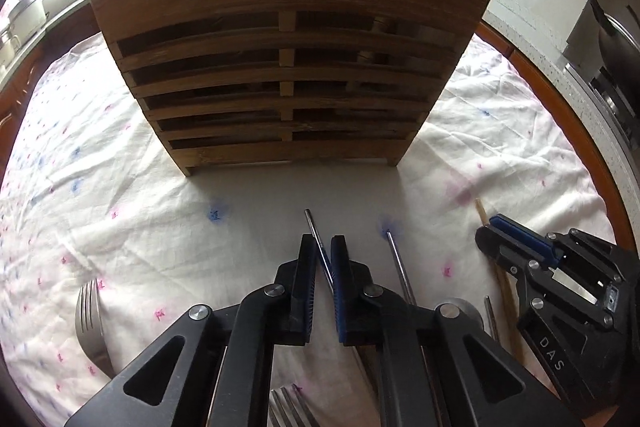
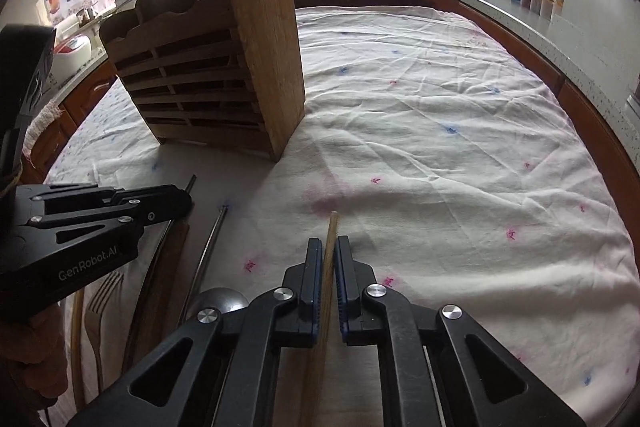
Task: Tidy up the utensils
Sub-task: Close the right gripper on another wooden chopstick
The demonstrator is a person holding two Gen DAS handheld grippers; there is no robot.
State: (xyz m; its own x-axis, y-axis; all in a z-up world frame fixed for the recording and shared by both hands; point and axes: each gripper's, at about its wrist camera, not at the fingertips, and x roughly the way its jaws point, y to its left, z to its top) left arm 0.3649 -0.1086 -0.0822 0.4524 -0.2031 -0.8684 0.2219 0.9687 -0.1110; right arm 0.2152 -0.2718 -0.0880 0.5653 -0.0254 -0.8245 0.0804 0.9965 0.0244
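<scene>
Pinching a metal chopstick (image 1: pixel 320 251) in the left gripper (image 1: pixel 324 247) jaws and a wooden chopstick (image 2: pixel 330 247) in the right gripper (image 2: pixel 329 247) jaws, ready for lifting toward the wooden holder (image 1: pixel 288 67) and dropping in.

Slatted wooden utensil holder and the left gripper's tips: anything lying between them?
Only bare white tablecloth, in the left wrist view, beyond the thin metal rod's tip.

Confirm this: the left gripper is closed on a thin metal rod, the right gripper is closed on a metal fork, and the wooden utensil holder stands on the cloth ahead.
Not a fork. The right gripper is closed on a wooden stick, as the right wrist view shows. The left gripper does grip the thin metal rod, and the wooden utensil holder stands on the cloth.
</scene>
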